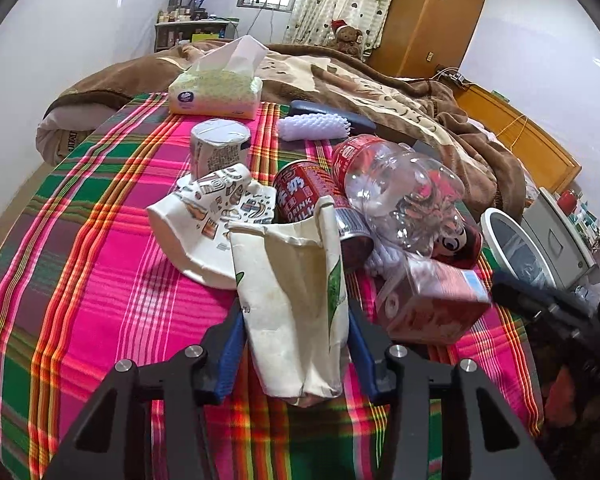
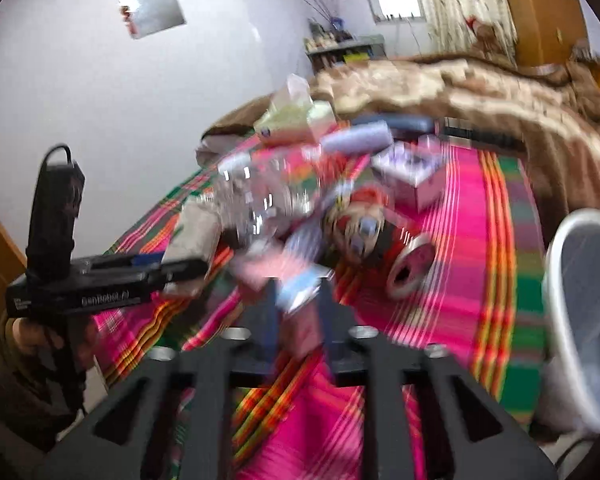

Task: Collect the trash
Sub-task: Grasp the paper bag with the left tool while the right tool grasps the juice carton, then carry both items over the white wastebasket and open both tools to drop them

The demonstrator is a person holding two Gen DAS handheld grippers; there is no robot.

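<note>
The left gripper (image 1: pixel 296 344) squeezes a squashed paper cup (image 1: pixel 296 300) on the striped cloth (image 1: pixel 100 280), which looks light and bendy, so low down seems best, while the blurry right gripper (image 2: pixel 298 300) stands open around a pink carton (image 2: pixel 296 300).

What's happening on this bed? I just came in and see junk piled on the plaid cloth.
A person is collecting trash with a handheld gripper in each hand. The left gripper has its jaws closed on a crushed cream paper cup at the near edge of the pile of cans and a clear plastic bottle. The right gripper's view is blurred; a pink carton sits between its jaws. A white bin waits alongside.
</note>
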